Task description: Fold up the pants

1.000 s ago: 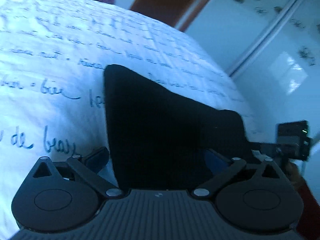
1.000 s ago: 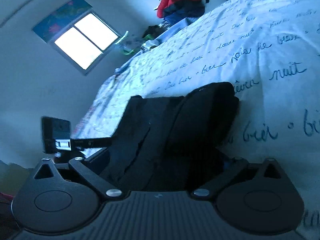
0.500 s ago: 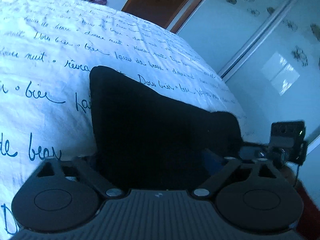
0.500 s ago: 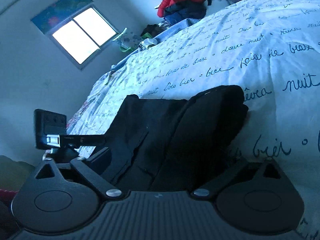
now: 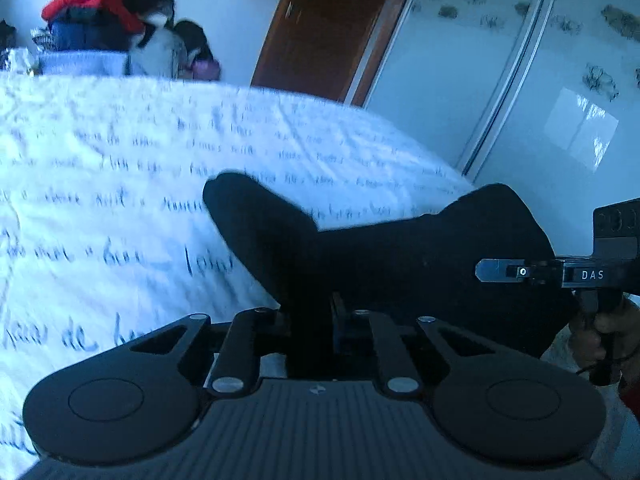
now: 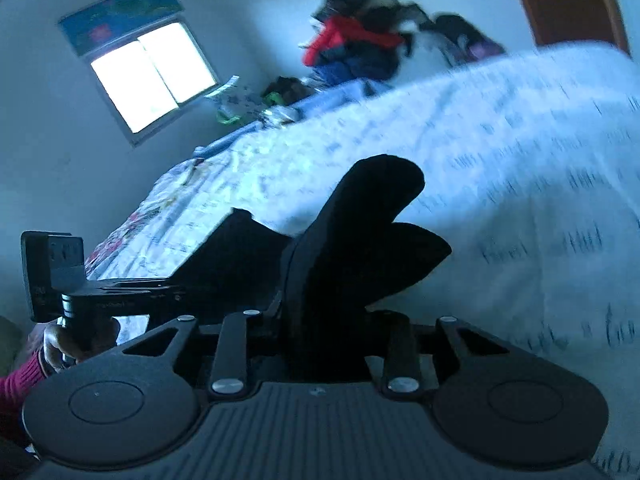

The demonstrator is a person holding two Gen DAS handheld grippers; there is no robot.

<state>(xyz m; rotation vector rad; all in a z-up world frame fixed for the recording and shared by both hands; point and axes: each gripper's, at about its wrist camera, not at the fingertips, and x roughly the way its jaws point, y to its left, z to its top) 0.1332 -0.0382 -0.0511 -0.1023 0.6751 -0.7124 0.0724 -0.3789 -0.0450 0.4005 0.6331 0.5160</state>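
Item under work: black pants (image 5: 400, 256), lying on the bed near its edge, on a white duvet cover (image 5: 120, 200) printed with blue script. The near edge of the pants is raised off the cover; the rest lies on the bed.
Left gripper (image 5: 310, 320): jaws have just been closing and now pinch a bunch of the black cloth, which rises from between them in a peak.
Right gripper (image 6: 324, 320): jaws likewise have just been closing and are clamped on a thicker wad of cloth that stands up from them in two lobes.
Relative position: in the left wrist view the right gripper (image 5: 560, 276) sits at the far right end of the pants; in the right wrist view the left gripper (image 6: 120, 288) sits at the far left end. The two hold opposite ends of the same edge.
Step in hand (judged): lifting the gripped edge to carry it over the remaining cloth.
Method advised: raise both ends together and level, keep the edge taut between the two, and carry it straight across so the fold lands square.
Risks: the right grip holds several layers and may shed one; uneven height would skew the fold; drag may pull the duvet cover along.
Surroundings: clothes pile (image 5: 104, 28) beyond the bed, wooden door (image 5: 332, 20), window (image 6: 152, 76).
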